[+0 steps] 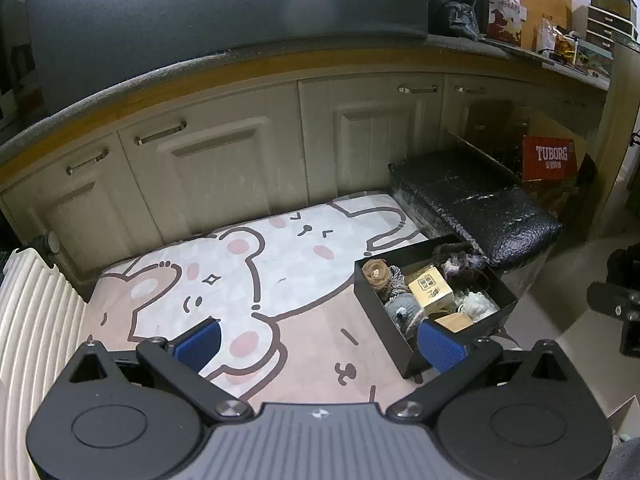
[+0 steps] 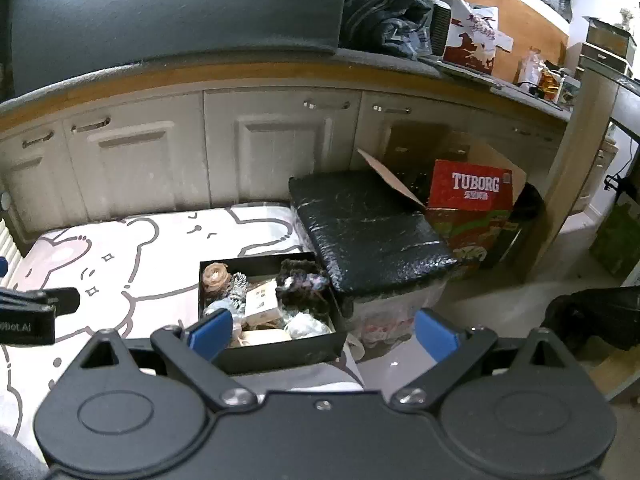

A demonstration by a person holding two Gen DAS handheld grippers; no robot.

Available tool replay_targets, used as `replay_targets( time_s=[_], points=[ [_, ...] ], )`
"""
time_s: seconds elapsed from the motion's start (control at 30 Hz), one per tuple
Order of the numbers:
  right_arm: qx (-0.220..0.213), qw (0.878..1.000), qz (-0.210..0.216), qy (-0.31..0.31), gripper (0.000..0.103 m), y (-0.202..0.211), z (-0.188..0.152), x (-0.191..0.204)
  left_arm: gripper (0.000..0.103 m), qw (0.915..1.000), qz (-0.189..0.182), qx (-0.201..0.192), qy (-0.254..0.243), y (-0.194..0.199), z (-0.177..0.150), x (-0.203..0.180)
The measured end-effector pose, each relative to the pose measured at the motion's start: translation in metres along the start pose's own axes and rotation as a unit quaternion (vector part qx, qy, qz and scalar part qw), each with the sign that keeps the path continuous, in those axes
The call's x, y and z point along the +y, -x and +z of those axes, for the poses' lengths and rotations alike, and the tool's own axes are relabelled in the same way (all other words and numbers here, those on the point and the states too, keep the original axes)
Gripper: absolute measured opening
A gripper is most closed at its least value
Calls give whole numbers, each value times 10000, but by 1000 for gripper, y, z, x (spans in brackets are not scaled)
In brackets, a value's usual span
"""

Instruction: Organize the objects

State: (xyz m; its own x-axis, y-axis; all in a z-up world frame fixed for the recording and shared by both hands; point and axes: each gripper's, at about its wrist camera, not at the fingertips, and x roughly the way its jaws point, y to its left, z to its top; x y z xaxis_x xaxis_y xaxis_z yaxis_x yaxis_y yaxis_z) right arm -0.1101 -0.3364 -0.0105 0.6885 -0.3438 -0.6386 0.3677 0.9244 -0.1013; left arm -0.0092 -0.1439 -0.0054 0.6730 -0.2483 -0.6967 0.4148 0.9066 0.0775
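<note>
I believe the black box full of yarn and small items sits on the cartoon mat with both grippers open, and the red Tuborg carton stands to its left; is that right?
One detail is off: the red Tuborg carton stands to the right of the black box, beyond the black wrapped bundle, as the right wrist view shows. The box does sit on the cartoon mat, and the left gripper and right gripper are both open.

A pink-and-white mat carries brown-outlined cartoon bears; the open black cardboard box holds grey, brown and cream items; gripper pads are blue.
</note>
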Motion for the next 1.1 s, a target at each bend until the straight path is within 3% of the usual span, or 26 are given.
replay_targets(
  time_s=[0.27,1.1],
  points=[
    [235,9997,-51,-52,99,-8,-4,1,103,10000,-32,-52,63,2,-3,3],
    [153,9997,-141,-101,99,-5,-4,3,103,10000,-38,-14,13,0,-5,2]
  ],
)
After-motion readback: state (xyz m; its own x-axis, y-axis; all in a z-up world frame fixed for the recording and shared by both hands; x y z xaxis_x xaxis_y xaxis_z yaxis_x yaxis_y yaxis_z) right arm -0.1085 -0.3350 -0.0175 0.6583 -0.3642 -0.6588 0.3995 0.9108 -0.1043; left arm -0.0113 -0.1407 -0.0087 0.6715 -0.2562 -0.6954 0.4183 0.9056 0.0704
